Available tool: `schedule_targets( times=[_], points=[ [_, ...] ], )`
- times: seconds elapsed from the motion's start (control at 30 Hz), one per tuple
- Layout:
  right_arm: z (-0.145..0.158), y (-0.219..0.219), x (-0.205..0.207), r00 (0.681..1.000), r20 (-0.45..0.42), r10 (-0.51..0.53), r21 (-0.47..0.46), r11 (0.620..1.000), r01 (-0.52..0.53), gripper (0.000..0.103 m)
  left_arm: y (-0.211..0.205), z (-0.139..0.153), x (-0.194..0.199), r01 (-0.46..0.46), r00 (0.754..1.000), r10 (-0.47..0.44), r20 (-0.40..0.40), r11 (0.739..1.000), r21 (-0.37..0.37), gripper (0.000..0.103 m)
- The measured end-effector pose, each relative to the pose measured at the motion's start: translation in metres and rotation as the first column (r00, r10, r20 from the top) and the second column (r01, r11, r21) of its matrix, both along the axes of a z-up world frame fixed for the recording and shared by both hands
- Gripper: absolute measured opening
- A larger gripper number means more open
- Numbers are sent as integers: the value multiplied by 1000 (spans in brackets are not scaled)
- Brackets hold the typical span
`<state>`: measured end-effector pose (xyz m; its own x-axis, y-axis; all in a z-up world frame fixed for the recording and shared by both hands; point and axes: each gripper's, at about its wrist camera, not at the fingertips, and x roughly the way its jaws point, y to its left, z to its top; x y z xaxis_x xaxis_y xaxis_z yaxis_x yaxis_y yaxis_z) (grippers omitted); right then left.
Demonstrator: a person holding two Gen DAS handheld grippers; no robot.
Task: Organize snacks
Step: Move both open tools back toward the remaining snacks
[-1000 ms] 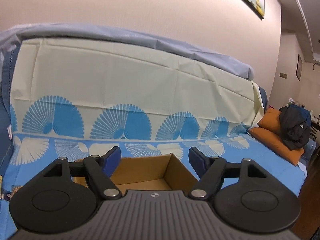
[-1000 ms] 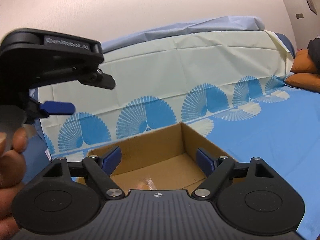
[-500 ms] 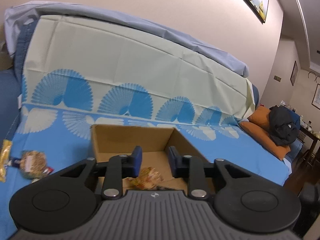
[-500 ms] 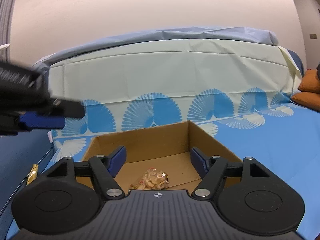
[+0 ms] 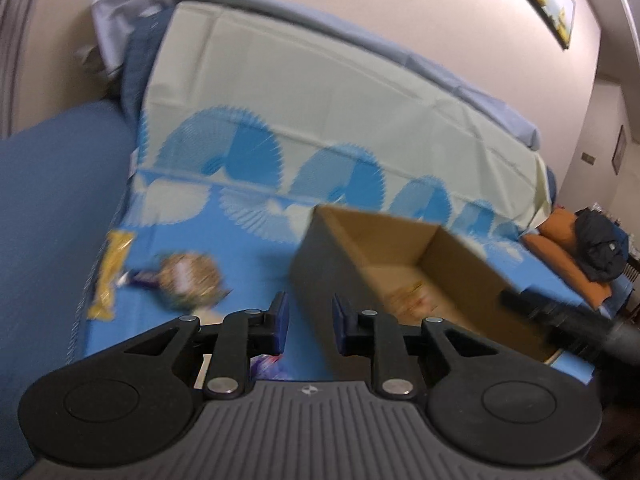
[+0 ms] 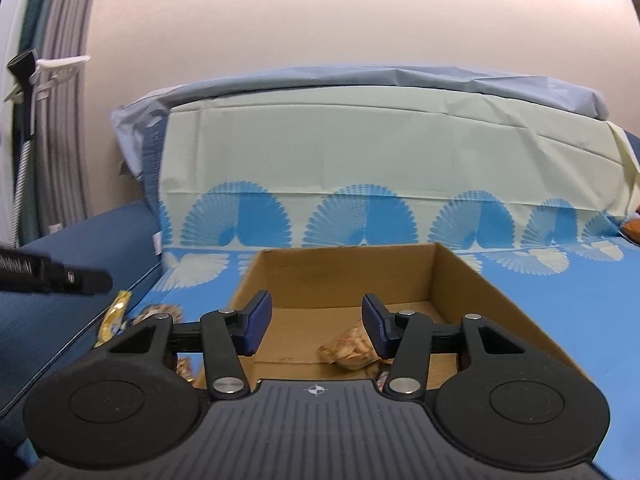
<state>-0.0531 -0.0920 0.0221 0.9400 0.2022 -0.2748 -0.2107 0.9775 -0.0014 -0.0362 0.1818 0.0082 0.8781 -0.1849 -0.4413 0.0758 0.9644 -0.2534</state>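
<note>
An open cardboard box (image 5: 320, 264) stands on the blue sheet, with a clear bag of snacks (image 6: 348, 346) on its floor. Left of the box lie a yellow packet (image 5: 110, 276) and a round bag of brown snacks (image 5: 188, 280); a purple-edged packet (image 5: 266, 364) shows under the gripper's body. My left gripper (image 5: 309, 304) hovers over the sheet by the box's left wall, its jaws closing to a narrow gap with nothing between them. My right gripper (image 6: 316, 302) points into the box (image 6: 340, 276), jaws closing and empty, the right pad in front of the bag.
A sofa back draped in a cream and blue fan-patterned sheet (image 6: 380, 168) rises behind the box. A dark blue armrest (image 5: 52, 200) bounds the left side. Orange cushions and a dark bag (image 5: 596, 248) lie at the far right. The yellow packet (image 6: 114, 316) shows again at the armrest.
My left gripper swung left and down from over the box toward the loose snacks, its jaws narrowing. The right gripper's jaws narrowed too. A snack bag came into view in the box.
</note>
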Motion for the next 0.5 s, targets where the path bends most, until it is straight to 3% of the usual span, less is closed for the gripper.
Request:
schedule_targets(
  times=[0.1,0.13,0.23,0.5],
  points=[
    [2,12,-6,999,-25,24,6,1000,-24,52,23,-40,-13,-22,999,22,-47,1000,-4,26],
    [3,17,-8,999,-31,33,9,999,-32,52,30,-50,-13,-53,994,50,-94,998,-38,24],
    [2,36,-18,996,-54,74,13,997,-73,52,47,-47,-18,-91,995,86,-41,988,-122,24],
    [-25,104,-31,956,-118,269,-50,960,-276,52,66,-56,-11,-161,984,144,-102,970,-184,24]
  ],
)
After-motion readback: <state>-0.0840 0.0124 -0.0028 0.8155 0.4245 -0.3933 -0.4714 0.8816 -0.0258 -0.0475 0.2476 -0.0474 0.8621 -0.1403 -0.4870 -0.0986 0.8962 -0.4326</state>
